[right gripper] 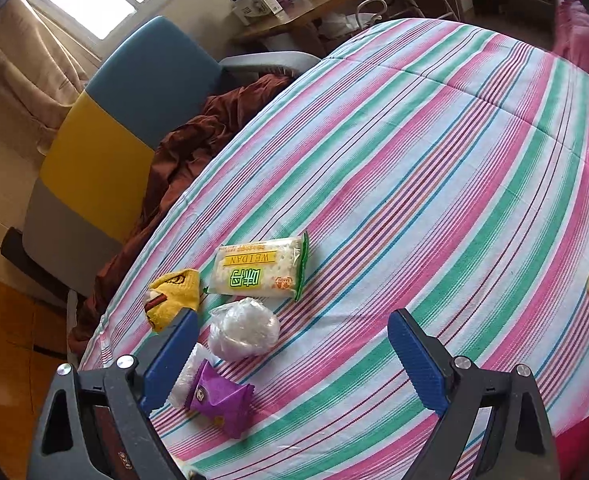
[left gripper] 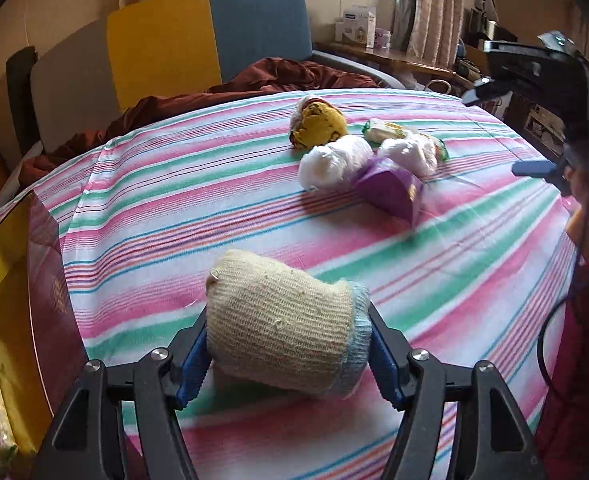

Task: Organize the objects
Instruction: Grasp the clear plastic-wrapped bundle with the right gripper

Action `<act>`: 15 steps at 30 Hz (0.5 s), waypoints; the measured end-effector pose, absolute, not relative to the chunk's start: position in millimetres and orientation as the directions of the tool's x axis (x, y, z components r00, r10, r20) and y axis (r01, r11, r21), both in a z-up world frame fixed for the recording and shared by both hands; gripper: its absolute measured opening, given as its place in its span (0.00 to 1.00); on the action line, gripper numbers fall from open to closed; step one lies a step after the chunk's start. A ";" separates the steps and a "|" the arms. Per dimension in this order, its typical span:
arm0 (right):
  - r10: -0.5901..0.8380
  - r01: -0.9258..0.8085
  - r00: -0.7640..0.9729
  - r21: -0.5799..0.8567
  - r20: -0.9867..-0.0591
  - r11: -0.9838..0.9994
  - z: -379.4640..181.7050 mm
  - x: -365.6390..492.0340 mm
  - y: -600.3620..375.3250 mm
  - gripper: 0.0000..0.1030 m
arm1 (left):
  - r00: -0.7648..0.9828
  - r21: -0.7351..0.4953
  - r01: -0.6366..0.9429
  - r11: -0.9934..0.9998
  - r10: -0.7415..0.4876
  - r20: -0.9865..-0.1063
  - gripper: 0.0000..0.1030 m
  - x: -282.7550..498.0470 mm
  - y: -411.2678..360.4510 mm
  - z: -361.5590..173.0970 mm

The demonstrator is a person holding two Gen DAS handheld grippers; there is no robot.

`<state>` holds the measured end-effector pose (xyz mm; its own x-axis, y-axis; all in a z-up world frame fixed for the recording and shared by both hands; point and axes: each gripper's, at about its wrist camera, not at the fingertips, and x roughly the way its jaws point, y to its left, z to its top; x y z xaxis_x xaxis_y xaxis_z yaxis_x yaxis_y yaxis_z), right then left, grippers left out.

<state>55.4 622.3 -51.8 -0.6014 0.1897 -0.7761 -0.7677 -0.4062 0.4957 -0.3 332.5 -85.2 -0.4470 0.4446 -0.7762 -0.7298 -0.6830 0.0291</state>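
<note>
Left gripper (left gripper: 288, 350) is clamping a rolled cream sock with a pale blue cuff (left gripper: 282, 320), holding it just above the striped bedsheet (left gripper: 174, 216), near side of the bed. Right gripper (right gripper: 292, 360) is hanging released, jaws wide, nothing between them.

Container: a yellow box with a dark red wall (left gripper: 14, 280) is sitting at the left edge in the left wrist view; packaged goods are showing inside at the bottom left, too cut off to identify.

Loose pile, far right in that view: one yellow sock ball (left gripper: 320, 124), two white plastic-wrapped bundles (left gripper: 336, 162) (left gripper: 408, 154), one purple snack packet (left gripper: 390, 190), one green-and-yellow cracker pack (right gripper: 260, 268). A brown blanket (left gripper: 214, 96) is lying crumpled beyond the sheet.
</note>
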 end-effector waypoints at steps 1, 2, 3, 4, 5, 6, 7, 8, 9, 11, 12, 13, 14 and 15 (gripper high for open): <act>0.192 -0.770 -0.597 0.489 -0.779 -0.410 -52.0 54.6 621.8 0.93 | -0.453 0.041 -0.740 -0.672 0.452 -0.768 0.66 6.1 328.2 -87.5; 0.193 -0.772 -0.591 0.481 -0.783 -0.416 -52.2 53.4 621.2 0.93 | -0.458 0.050 -0.744 -0.666 0.454 -0.765 0.65 9.7 324.4 -90.8; 0.194 -0.774 -0.586 0.472 -0.787 -0.423 -52.9 51.8 620.2 0.93 | -0.463 0.047 -0.750 -0.660 0.473 -0.750 0.65 13.1 319.8 -92.9; 0.193 -0.775 -0.579 0.462 -0.792 -0.431 -53.5 49.5 619.3 0.93 | -0.467 0.045 -0.755 -0.654 0.489 -0.737 0.65 14.3 317.3 -94.0; 0.188 -0.774 -0.575 0.456 -0.796 -0.439 -54.5 47.5 618.4 0.93 | -0.470 0.045 -0.759 -0.650 0.497 -0.729 0.64 15.4 315.8 -94.1; 0.181 -0.771 -0.574 0.453 -0.798 -0.447 -55.6 45.3 617.4 0.93 | -0.468 0.041 -0.760 -0.649 0.502 -0.728 0.64 14.3 315.9 -93.9; 0.175 -0.767 -0.574 0.451 -0.800 -0.456 -56.8 43.1 616.3 0.93 | -0.466 0.036 -0.761 -0.647 0.506 -0.726 0.64 13.0 315.9 -93.7; 0.169 -0.764 -0.572 0.445 -0.803 -0.468 -57.7 40.1 615.1 0.93 | -0.464 0.032 -0.762 -0.646 0.512 -0.723 0.64 12.4 315.6 -93.8; 0.167 -0.761 -0.569 0.439 -0.805 -0.479 -58.4 37.5 613.9 0.93 | -0.464 0.029 -0.763 -0.646 0.516 -0.720 0.64 12.4 314.3 -93.8; 0.164 -0.752 -0.570 0.431 -0.805 -0.498 -59.1 31.9 611.6 0.93 | -0.464 0.027 -0.764 -0.645 0.521 -0.717 0.64 13.2 313.0 -95.1; 0.165 -0.748 -0.571 0.428 -0.804 -0.507 -59.3 29.2 610.6 0.93 | -0.464 0.024 -0.765 -0.644 0.524 -0.714 0.64 14.2 312.4 -95.7; 0.164 -0.745 -0.572 0.425 -0.804 -0.514 -59.7 26.7 609.6 0.93 | -0.463 0.021 -0.765 -0.644 0.527 -0.713 0.64 14.5 312.4 -96.4; 0.160 -0.741 -0.573 0.424 -0.804 -0.522 -60.2 24.0 608.4 0.93 | -0.462 0.020 -0.765 -0.644 0.528 -0.712 0.64 14.5 312.2 -96.7; 0.156 -0.737 -0.573 0.422 -0.805 -0.528 -61.2 21.3 606.9 0.93 | -0.462 0.017 -0.765 -0.644 0.530 -0.711 0.64 14.5 311.5 -96.8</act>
<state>21.3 606.9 -61.2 -0.5726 0.1556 -0.8050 -0.7368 -0.5281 0.4221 14.5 311.5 -96.8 -0.4616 0.5301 -0.7113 -0.7652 -0.6435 0.0170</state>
